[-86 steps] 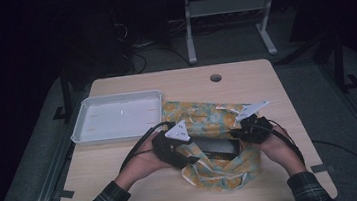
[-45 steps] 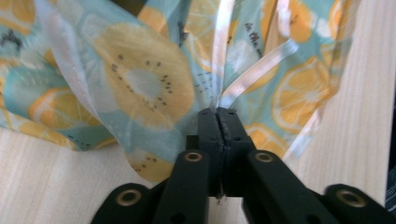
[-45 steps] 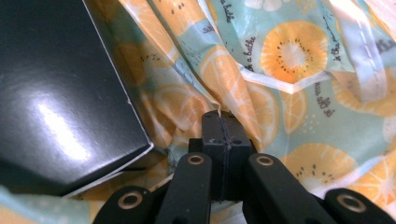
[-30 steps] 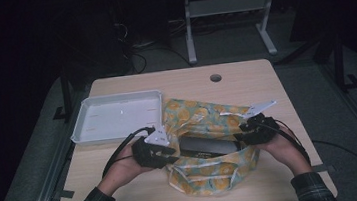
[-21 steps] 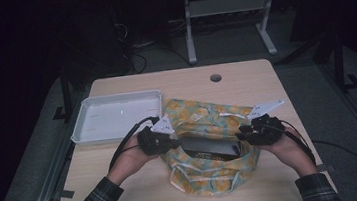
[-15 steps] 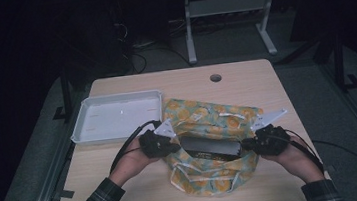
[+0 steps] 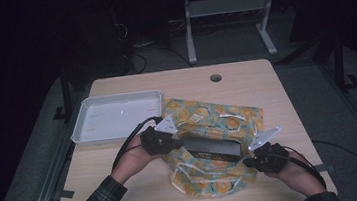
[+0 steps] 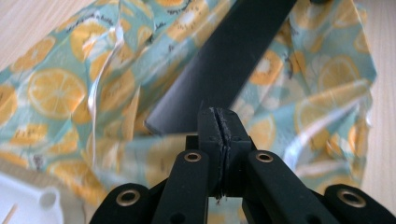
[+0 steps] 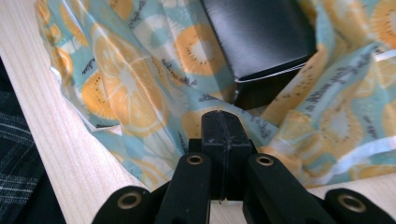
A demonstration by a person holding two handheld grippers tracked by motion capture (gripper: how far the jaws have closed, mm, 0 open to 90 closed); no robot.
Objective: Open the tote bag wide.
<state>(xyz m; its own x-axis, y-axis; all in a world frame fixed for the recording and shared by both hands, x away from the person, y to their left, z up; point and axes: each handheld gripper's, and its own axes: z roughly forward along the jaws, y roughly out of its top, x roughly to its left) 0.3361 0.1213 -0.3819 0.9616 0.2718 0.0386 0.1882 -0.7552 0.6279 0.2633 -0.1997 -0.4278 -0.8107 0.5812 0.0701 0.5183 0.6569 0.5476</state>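
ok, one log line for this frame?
left gripper: shut, at wrapping paper | right gripper: shut, at paper's near edge | black box: on paper | tray: empty

Glossy printed wrap (image 7: 209, 122); matt black box (image 7: 211, 149); pale wood-grain table (image 7: 245, 81); white plastic tray (image 7: 118, 118).

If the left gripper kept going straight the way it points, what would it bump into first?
Most likely the long black box lying on the orange-slice printed wrapping sheet. The left gripper has its fingers shut, and the box's corner sits just ahead, though the depth is hard to judge.
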